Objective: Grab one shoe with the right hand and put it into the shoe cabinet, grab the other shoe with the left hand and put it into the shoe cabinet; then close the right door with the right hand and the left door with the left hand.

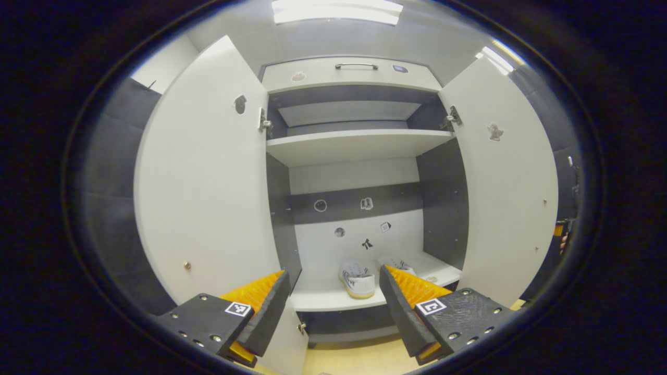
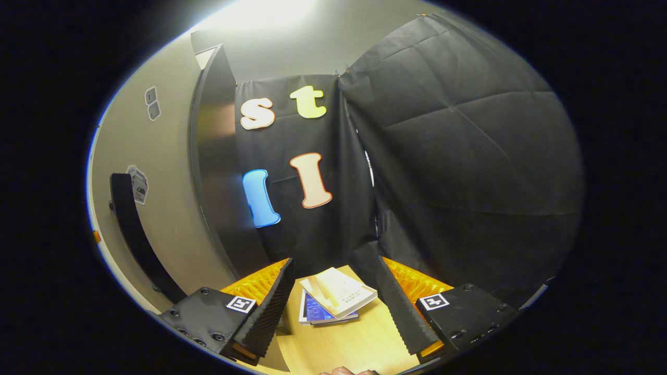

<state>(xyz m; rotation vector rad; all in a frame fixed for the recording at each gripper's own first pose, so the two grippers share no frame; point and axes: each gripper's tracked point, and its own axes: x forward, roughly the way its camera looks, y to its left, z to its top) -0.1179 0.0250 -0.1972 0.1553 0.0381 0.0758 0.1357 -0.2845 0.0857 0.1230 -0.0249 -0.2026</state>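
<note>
Leftmost in the left gripper view stands the white left cabinet door, swung wide open, then the left gripper at bottom centre, fingers spread wide around nothing. Between those fingers, two white low-top shoes sit side by side on the cabinet's white lower shelf, with the white right door open at right. Meanwhile the right gripper, at the bottom of its own view, gapes wide and empty over stacked paperback books on a pale wooden floor.
</note>
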